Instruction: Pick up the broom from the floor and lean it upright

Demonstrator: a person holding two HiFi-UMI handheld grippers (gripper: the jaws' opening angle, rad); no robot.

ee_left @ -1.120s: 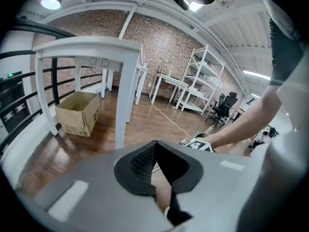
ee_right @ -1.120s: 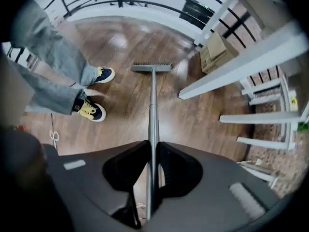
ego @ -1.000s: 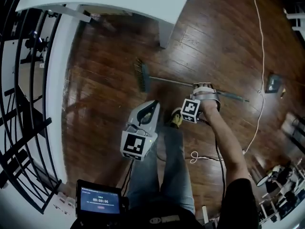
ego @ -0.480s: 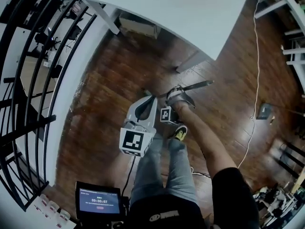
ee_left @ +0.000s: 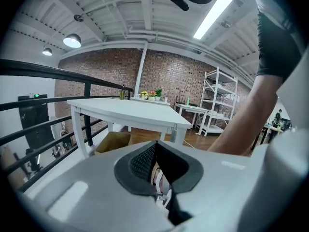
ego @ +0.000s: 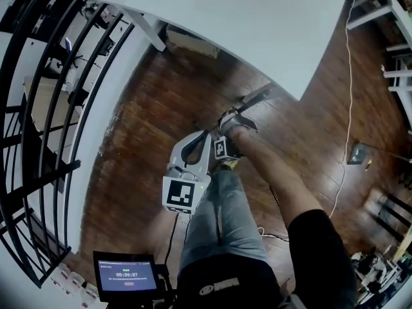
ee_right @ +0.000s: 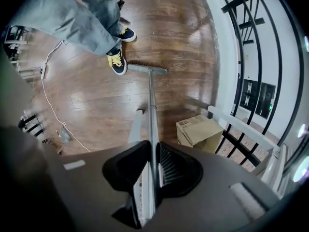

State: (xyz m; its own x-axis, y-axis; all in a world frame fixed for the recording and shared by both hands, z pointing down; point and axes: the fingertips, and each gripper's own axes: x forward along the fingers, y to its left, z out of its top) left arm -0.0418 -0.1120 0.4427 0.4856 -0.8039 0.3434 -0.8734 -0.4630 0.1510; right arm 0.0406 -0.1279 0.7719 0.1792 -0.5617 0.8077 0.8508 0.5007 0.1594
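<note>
My right gripper (ego: 230, 126) (ee_right: 152, 151) is shut on the broom's thin metal handle (ee_right: 152, 105). In the right gripper view the handle runs nearly straight down from the jaws to the broom head (ee_right: 147, 69), which rests on the wooden floor beside the person's shoe (ee_right: 117, 62). In the head view the handle's top end (ego: 256, 96) pokes out past the right hand toward the white table; the head is hidden there. My left gripper (ego: 201, 141) (ee_left: 155, 146) hangs just left of the right one, shut, with nothing in it and apart from the broom.
A white table (ego: 244, 24) (ee_left: 125, 111) stands just ahead, with one leg (ee_right: 136, 127) beside the handle. A cardboard box (ee_right: 198, 129) lies under it. Black railing (ego: 38, 108) (ee_right: 251, 81) closes the left side. A white cable (ego: 344, 76) trails over the floor at right.
The broom went from lying flat on the floor to standing nearly upright, gripped by the right gripper. Both grippers rose and moved toward the table, and the right hand rolled over.
</note>
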